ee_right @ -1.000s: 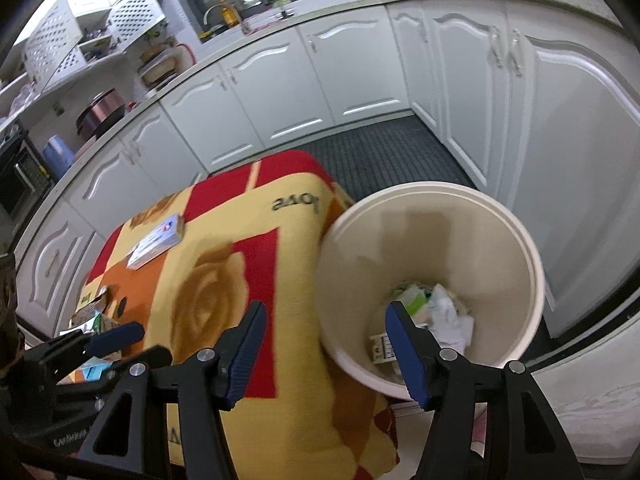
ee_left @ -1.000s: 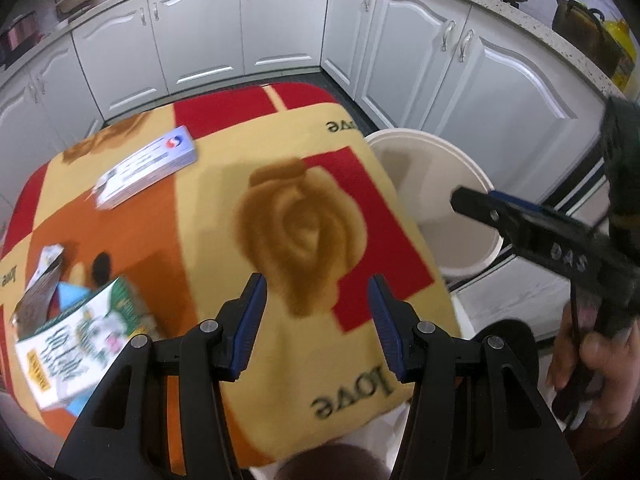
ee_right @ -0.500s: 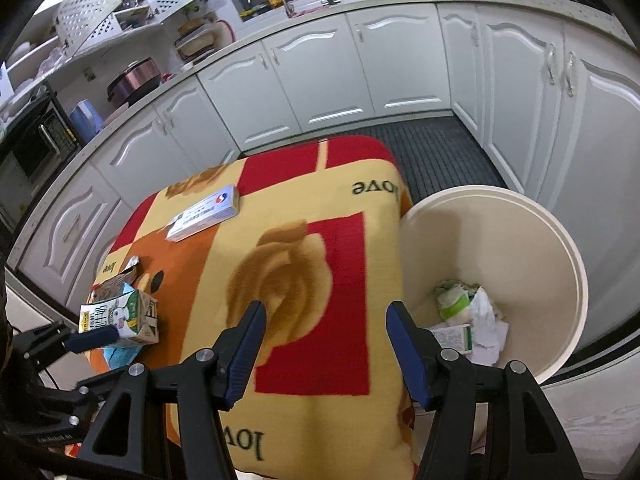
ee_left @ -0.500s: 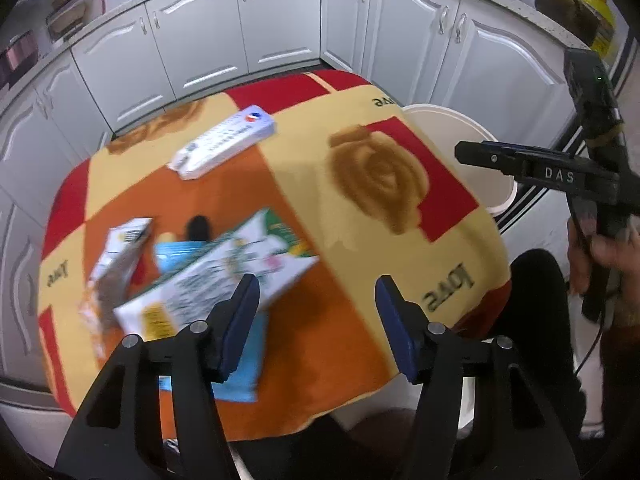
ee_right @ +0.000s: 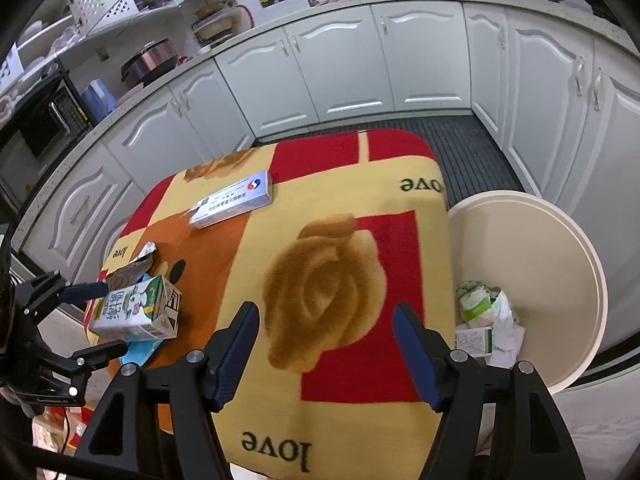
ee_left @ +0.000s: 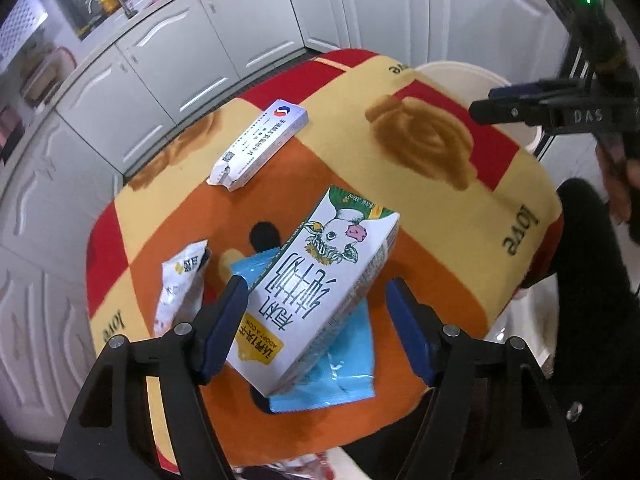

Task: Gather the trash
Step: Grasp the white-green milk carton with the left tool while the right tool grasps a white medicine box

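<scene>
A white and green milk carton lies on a blue wrapper on the table's patterned cloth. My left gripper hovers over the carton with a finger on each side; its jaws are opening and the pads do not press on it. A small snack packet lies left of the carton, and a white medicine box lies farther back. My right gripper is over the cloth's rose pattern, jaws opening, nothing between them. In the right wrist view the carton sits between the left gripper's fingers.
A cream bin stands on the floor by the table's right edge, holding crumpled paper and small boxes. White kitchen cabinets curve round behind the table. A person's dark-clothed leg is at the right.
The left gripper swung from the cloth's rose pattern to over the milk carton, and its jaws widened. The right gripper moved from above the bin to above the table, jaws slightly wider.
</scene>
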`<state>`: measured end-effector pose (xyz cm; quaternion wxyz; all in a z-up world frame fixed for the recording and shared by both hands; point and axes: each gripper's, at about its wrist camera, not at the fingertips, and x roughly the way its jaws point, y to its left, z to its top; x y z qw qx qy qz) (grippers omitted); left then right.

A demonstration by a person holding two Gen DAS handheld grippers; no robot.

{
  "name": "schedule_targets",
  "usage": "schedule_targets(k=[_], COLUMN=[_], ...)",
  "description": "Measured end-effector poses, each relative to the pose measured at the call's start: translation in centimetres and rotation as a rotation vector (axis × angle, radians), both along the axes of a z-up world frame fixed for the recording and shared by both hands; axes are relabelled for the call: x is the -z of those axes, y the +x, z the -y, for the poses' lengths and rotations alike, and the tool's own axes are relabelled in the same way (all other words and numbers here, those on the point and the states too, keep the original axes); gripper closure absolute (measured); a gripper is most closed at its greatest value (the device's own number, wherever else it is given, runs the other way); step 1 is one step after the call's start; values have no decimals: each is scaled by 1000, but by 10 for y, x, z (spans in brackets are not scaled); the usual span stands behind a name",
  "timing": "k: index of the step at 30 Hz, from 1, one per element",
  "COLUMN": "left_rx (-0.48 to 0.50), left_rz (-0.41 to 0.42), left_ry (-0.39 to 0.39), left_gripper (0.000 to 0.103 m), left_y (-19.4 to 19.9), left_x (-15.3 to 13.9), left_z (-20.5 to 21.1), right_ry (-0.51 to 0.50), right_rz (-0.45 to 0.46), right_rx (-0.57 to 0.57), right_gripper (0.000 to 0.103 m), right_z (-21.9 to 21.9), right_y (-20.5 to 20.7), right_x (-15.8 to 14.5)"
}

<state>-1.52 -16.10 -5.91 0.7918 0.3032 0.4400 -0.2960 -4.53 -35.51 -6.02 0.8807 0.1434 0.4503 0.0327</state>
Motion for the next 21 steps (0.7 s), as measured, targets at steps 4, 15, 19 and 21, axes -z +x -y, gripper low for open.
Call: schedule_targets(k=[4,15,19,21], left_rx=[7,-154,-257,-312], left_rz=[-42,-20,-54,-50], left_ry=[38,-42,-155,-188], left_gripper=[32,47,47,47], left_y=[13,41,57,63], left_x=[13,9,-7,-14], left_z=[3,-18,-40,-50], right_ry=[5,-2,42,77], right_rz=[-15,-45,-43,-47], right_rx=[-8,-75,-89,-110], right_gripper=[35,35,35,35], right_z=[-6,-36,-44,-52], right_y=[8,34,51,67], right_x=[3,13,15,19])
